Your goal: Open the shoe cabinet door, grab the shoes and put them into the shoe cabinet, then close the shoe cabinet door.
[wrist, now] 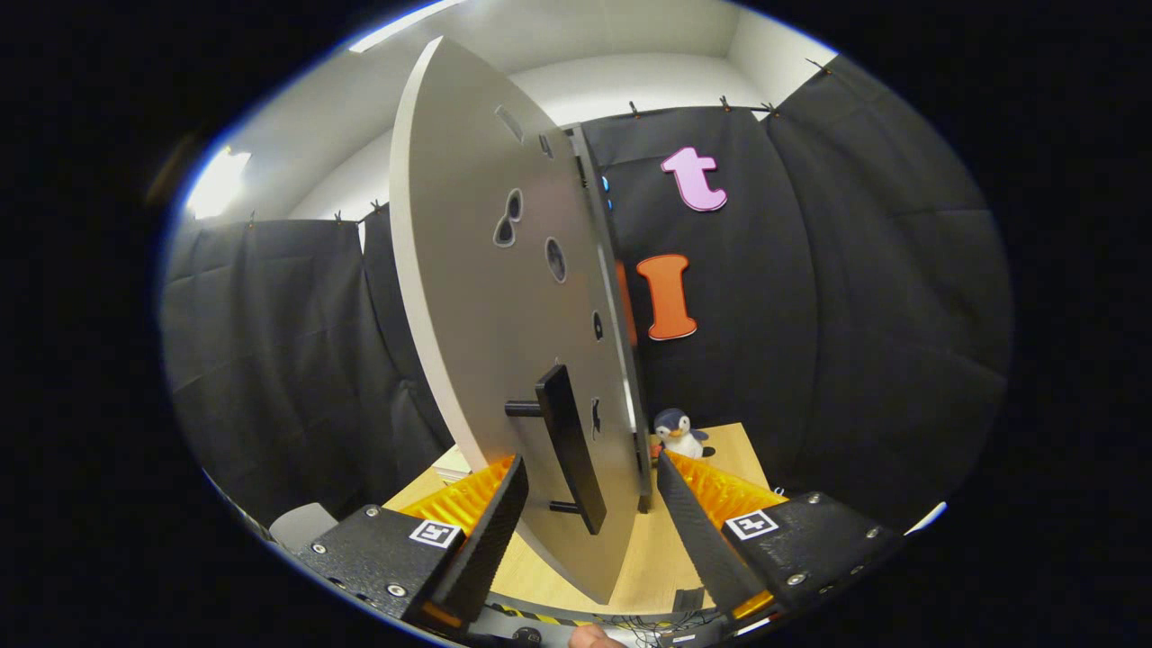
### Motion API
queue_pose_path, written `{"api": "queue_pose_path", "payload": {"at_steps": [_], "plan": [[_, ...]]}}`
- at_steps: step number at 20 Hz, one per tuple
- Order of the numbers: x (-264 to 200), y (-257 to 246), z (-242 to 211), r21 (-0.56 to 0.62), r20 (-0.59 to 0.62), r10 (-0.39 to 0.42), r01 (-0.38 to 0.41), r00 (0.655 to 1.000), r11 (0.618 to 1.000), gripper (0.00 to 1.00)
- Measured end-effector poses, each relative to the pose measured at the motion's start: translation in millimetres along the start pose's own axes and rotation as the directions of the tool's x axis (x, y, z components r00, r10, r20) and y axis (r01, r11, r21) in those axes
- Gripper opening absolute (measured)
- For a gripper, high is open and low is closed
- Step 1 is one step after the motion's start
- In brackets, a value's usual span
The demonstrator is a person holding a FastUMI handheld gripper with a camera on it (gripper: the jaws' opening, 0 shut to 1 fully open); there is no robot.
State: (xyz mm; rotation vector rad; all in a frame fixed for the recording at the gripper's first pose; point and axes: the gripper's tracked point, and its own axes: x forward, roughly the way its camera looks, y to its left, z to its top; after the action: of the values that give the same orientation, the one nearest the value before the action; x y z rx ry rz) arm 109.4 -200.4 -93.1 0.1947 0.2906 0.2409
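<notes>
The door (pixel 504 297) stands swung out, edge-on, at 12 o'clock from the hand-held gripper (pixel 589 504). Its black handle (pixel 569 445), long axis upright, sits between the spread, released fingers (pixel 490 531), nearer the left one and touching neither. Behind it, at 1 o'clock, a toy penguin (pixel 679 434) stands on the counter (pixel 733 450).
</notes>
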Motion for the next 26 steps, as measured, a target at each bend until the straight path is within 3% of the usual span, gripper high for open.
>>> {"api": "queue_pose_path", "payload": {"at_steps": [3,18,26], "plan": [[13,31,-6,0.002,-0.022,0.025,-0.025,0.999,1.0,0.92],[93,148,-15,-0.048,-0.04,-0.044,0.042,0.998,0.998,0.93],[152,207,-13,-0.105,-0.053,-0.009,0.003,0.999,0.995,0.93]]}}
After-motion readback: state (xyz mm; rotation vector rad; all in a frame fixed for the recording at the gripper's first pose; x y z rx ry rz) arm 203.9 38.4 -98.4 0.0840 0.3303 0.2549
